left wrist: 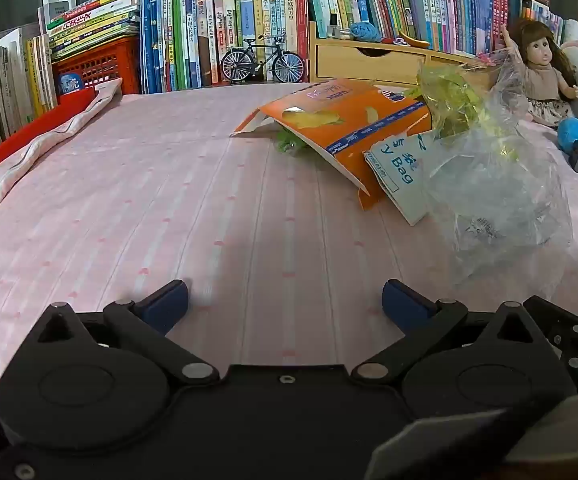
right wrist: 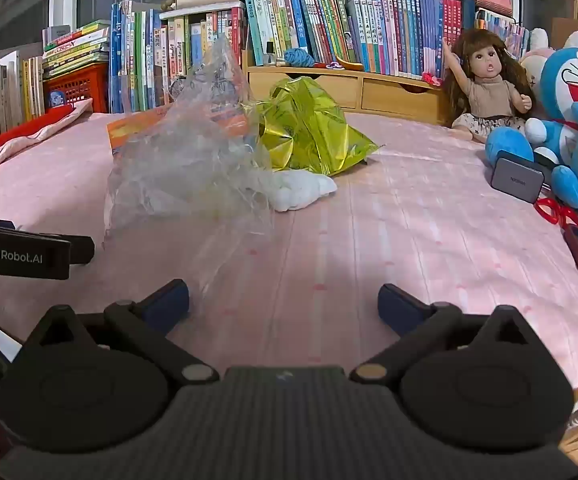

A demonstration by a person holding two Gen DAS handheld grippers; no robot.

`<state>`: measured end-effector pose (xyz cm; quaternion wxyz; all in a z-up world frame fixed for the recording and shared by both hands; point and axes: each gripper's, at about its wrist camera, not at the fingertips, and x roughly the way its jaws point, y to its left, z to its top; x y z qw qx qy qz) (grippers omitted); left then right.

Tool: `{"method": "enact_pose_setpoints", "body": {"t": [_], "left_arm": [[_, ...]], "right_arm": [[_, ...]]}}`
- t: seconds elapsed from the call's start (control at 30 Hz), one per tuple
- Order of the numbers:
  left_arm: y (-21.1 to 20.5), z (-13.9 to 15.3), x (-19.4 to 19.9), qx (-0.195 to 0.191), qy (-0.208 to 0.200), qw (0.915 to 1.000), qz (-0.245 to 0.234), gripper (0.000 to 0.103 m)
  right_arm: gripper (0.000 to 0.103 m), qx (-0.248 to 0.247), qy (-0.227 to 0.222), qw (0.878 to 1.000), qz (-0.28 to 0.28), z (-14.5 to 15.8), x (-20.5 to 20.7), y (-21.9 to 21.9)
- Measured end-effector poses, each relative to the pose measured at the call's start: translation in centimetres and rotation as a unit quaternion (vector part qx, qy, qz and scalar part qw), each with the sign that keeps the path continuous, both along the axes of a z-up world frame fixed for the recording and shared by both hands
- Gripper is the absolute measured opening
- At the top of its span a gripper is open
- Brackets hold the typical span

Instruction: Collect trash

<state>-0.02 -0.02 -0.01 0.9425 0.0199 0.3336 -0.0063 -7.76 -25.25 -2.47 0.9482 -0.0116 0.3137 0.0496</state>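
**Ana:** While both tools hung over the bed [left wrist: 137, 200], was anything in hand yet?

**Ben:** No. The left gripper [left wrist: 285, 300] and the right gripper [right wrist: 283, 300] both had their jaws spread wide, with only pink sheet between them. I judged the collecting had not begun; this was the approach.

**Ana:** Where did the trash lie?

**Ben:** In one heap toward the far edge of the bed, ahead of the right gripper and off to the right of the left one. A clear bag [right wrist: 193, 152] stood crumpled nearest. An orange carton [left wrist: 341, 120] lay behind it, propped over a printed bag [left wrist: 399, 172]. Yellow foil [right wrist: 309, 128] sat beside them, and a white wad [right wrist: 301, 190] touched its near side.

**Ana:** So what did the next move call for?

**Ben:** Probably reaching for the clear bag first, since it was nearest, and closing on a fold of the film rather than the whole.

**Ana:** Anything in the way?

**Ben:** The sheet up to the heap was bare. A doll [right wrist: 489, 88] and blue plush toys [right wrist: 569, 120] crowded the right edge, with a grey box [right wrist: 519, 180] against them. Books [left wrist: 217, 28] and a model bicycle [left wrist: 263, 60] lined the far edge. None of these looked like trash to me.
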Motion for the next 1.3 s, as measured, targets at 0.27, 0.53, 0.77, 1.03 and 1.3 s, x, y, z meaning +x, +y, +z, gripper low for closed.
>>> {"method": "enact_pose_setpoints", "body": {"t": [0.27, 0.53, 0.77, 1.03, 1.3], "left_arm": [[0.11, -0.01, -0.02, -0.004, 0.003, 1.0000, 0.002, 0.103], [0.04, -0.01, 0.02, -0.003, 0.005, 1.0000, 0.000, 0.103], [0.04, -0.01, 0.04, -0.003, 0.006, 1.0000, 0.000, 0.103], [0.04, -0.02, 0.06, -0.003, 0.007, 1.0000, 0.000, 0.103], [0.03, -0.02, 0.08, -0.003, 0.007, 1.0000, 0.000, 0.103]], "right_arm": [[0.103, 0.002, 0.001, 1.000, 0.000, 0.04, 0.01, -0.01], [0.103, 0.002, 0.003, 1.000, 0.000, 0.03, 0.04, 0.07], [0.103, 0.002, 0.004, 1.000, 0.000, 0.09, 0.04, 0.11], [0.103, 0.002, 0.005, 1.000, 0.000, 0.17, 0.05, 0.11], [0.103, 0.002, 0.006, 1.000, 0.000, 0.19, 0.07, 0.11]]}}
